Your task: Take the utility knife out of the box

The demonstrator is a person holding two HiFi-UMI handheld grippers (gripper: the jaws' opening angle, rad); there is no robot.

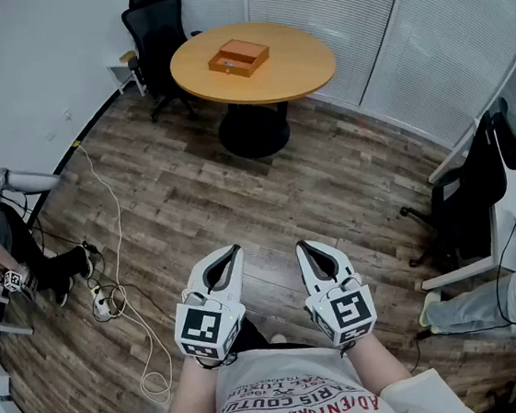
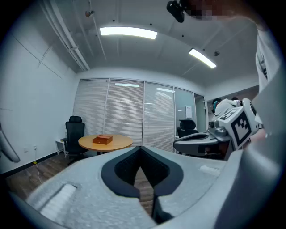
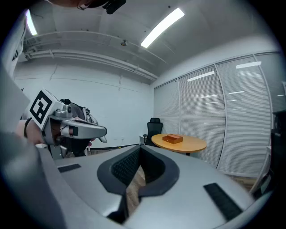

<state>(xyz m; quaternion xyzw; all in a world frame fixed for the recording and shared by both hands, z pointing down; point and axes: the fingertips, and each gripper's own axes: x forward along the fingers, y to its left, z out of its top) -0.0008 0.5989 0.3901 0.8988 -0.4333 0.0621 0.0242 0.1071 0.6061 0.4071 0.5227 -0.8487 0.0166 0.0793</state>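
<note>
The fingers of the left gripper (image 1: 234, 248) and right gripper (image 1: 302, 244) are closed together on nothing, well apart from the small brown wooden box (image 1: 238, 59) on the round wooden worktop (image 1: 302, 66). No utility knife is seen. Unless the fingers are opened on arrival, the box may be shoved.

**Illumination and image quality.** The room is evenly and brightly lit. In both gripper views, long white ceiling strip lights (image 2: 128, 31) sit at 12 to 1 o'clock, slightly overexposed, and are mirrored as streaks in the pale slatted blinds (image 2: 129, 112). Fisheye distortion bows the walls and blackens the corners of these views. The head view is sharp. There the round light-wood bench (image 1: 306, 57) casts a soft shadow on the dark wood-plank floor (image 1: 237, 185). The grey tongs of the left gripper (image 2: 142, 150), near the lens, look soft.
</note>
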